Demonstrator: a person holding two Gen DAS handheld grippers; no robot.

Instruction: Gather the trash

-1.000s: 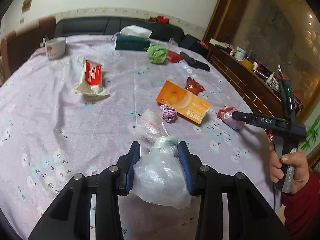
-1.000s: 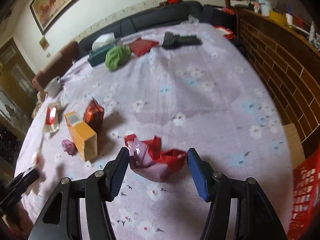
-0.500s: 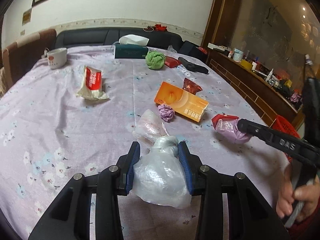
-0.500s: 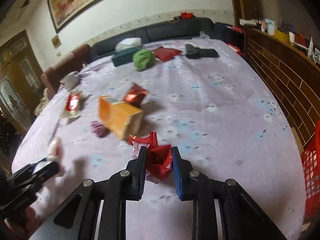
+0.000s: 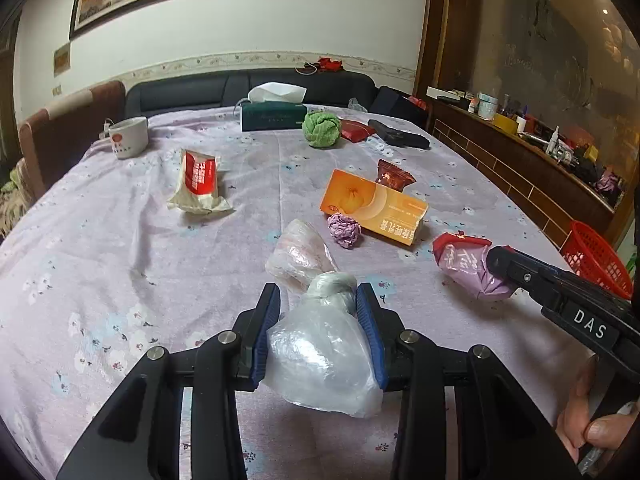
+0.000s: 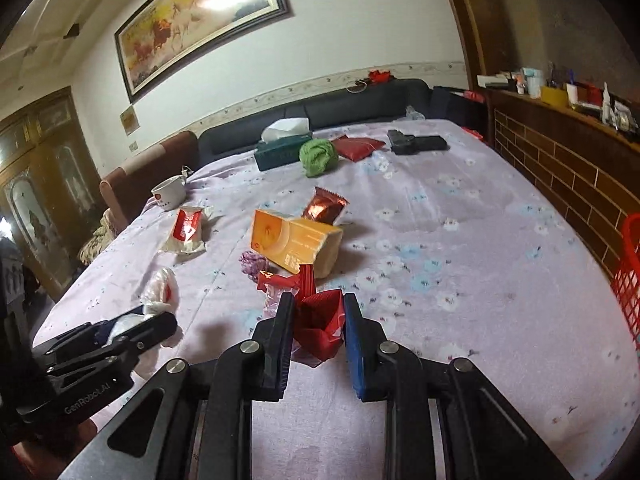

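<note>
Red wrapper (image 6: 320, 322) between right fingers (image 6: 356, 344)

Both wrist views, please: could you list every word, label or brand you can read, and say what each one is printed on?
"DAS": on the body of the right gripper, seen from the left wrist.
"GenRobot.AI": on the body of the left gripper, seen from the right wrist.
Orange box: Chinese characters, too small to read reliably.
Red-and-white packet: print too blurred.
White mug: red mark, unreadable.
Pink and red wrapper: characters unreadable.
</note>
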